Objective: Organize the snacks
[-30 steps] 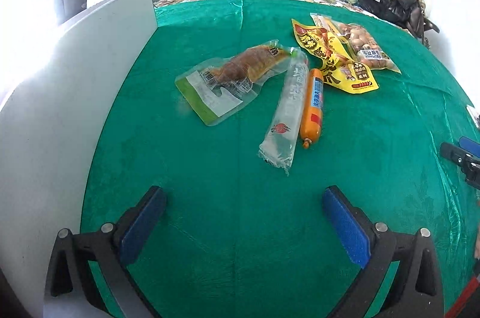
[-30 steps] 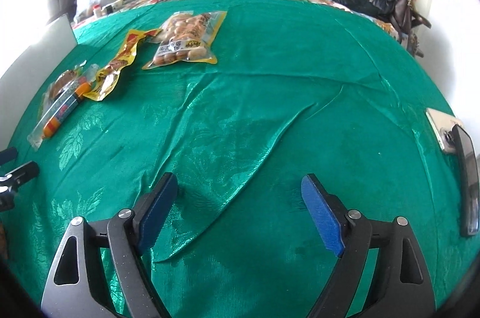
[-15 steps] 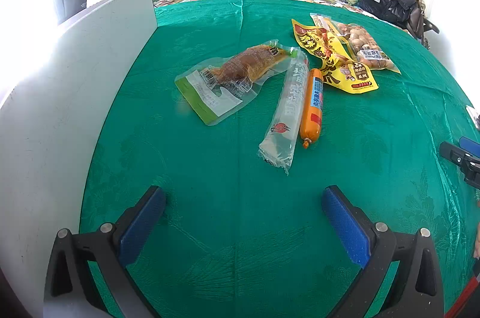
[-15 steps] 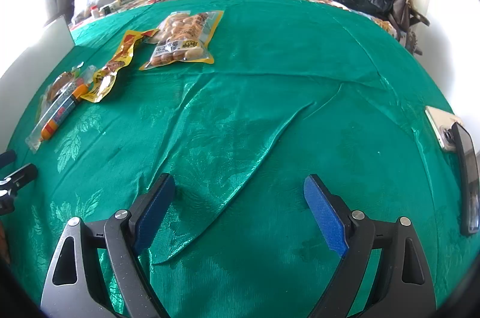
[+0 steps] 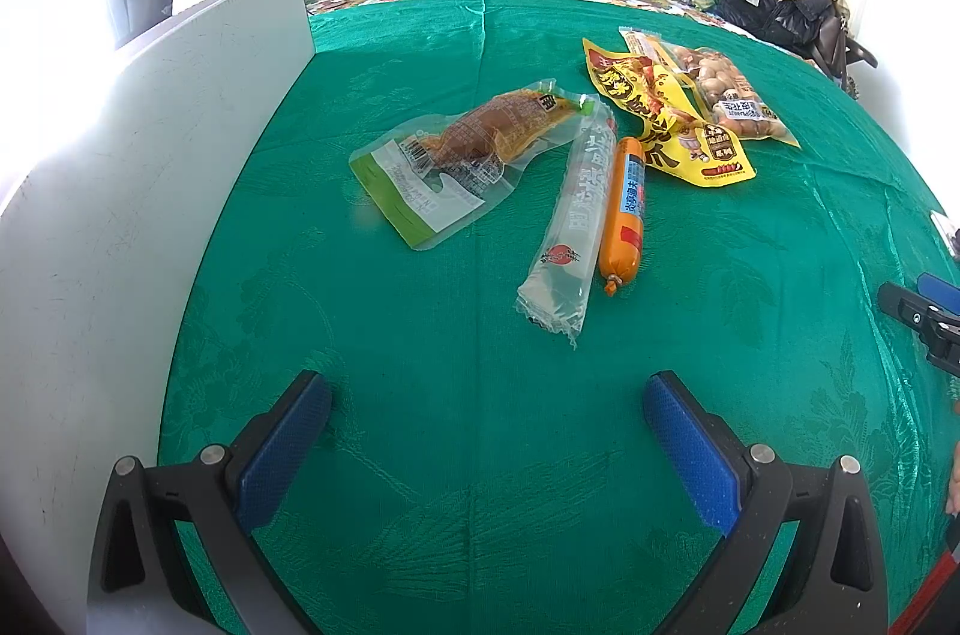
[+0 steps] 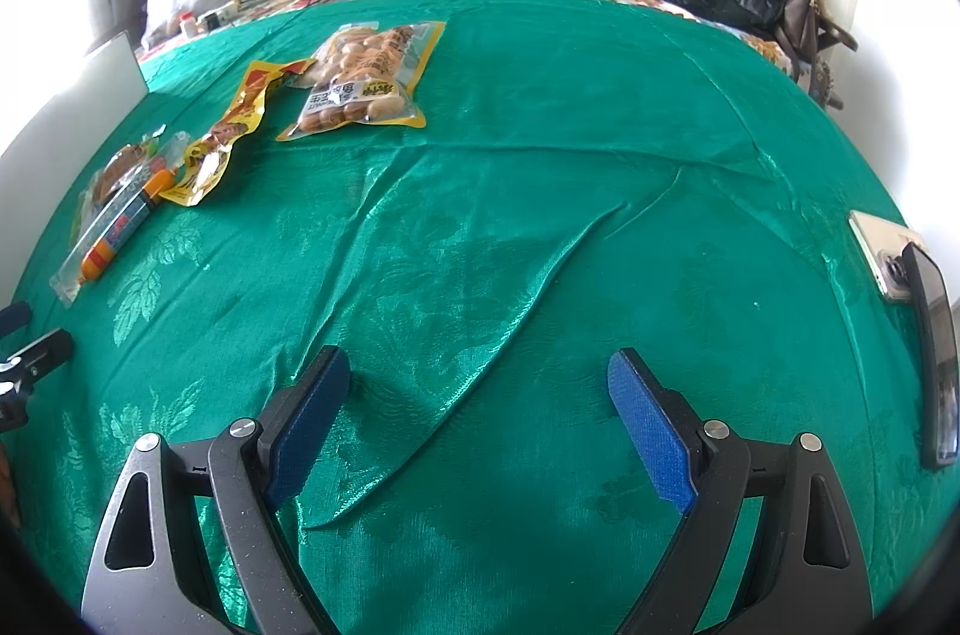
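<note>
Blue-padded jaws of the left gripper [image 5: 486, 431] and right gripper [image 6: 477, 410] stand wide open, empty, above the green bedspread [image 6: 540, 227]. Beyond the left one lie a sausage [image 5: 624, 209], a clear packet [image 5: 567, 233] and a yellow bag [image 5: 666, 119].

Chinese characters are printed on the clear tube packet [image 5: 570, 209], the orange sausage [image 5: 624, 209], the yellow packet [image 5: 666, 119] and the nut bag's white label [image 6: 345, 95]; none can be read with certainty.
</note>
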A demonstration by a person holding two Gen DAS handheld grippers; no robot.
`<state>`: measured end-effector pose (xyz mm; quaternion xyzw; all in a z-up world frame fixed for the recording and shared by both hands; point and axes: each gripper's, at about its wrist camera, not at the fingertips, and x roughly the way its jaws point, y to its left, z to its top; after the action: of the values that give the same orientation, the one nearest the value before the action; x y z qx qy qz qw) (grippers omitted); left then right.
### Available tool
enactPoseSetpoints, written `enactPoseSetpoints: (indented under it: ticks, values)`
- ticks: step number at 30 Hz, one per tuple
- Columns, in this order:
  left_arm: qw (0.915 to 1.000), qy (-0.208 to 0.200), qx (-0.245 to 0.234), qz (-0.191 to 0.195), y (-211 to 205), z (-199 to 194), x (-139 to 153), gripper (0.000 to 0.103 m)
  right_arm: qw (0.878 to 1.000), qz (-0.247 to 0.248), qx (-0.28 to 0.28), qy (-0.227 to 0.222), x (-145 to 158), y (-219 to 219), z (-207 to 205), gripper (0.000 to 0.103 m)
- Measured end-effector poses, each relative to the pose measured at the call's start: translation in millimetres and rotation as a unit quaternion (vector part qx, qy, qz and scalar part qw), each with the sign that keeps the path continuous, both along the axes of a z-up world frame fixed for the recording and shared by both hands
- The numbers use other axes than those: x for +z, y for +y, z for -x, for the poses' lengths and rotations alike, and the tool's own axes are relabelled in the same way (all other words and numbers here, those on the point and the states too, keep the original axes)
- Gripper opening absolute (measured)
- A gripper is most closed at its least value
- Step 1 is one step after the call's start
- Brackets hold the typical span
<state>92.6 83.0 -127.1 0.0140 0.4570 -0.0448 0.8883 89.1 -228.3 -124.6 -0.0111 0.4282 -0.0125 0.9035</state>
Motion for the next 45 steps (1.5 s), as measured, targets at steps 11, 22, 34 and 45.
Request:
enactPoseSetpoints:
  ticks: [11, 22, 34, 45]
  values:
    - [0.9966, -0.002, -0.02, 0.08, 18.3, 2.6, 7.1, 0.103, 1.0, -0.001, -0.001, 0.0, 0.3, -0.3, 0.4, 0.09]
    - [0.9962, 0.035, -0.061, 0.052, -12.1, -50.9, 22.5, 0.057, 1.0, -0.001, -0.001, 0.0, 0.4, -0.7, 0.4, 0.09]
    - [0.9904, 0.073, -0.081, 0.085, 1.9, 9.0, 22.3, 0.031, 1.0, -0.002, -0.003, -0.001, 0.9, -0.8, 0.6, 0.09]
    - [0.9939, 0.066, -0.024, 0.085, 21.6, -6.1, 23.8, 0.059, 1.0, -0.002, -0.004, -0.001, 0.7, -1.0, 1.1, 0.091]
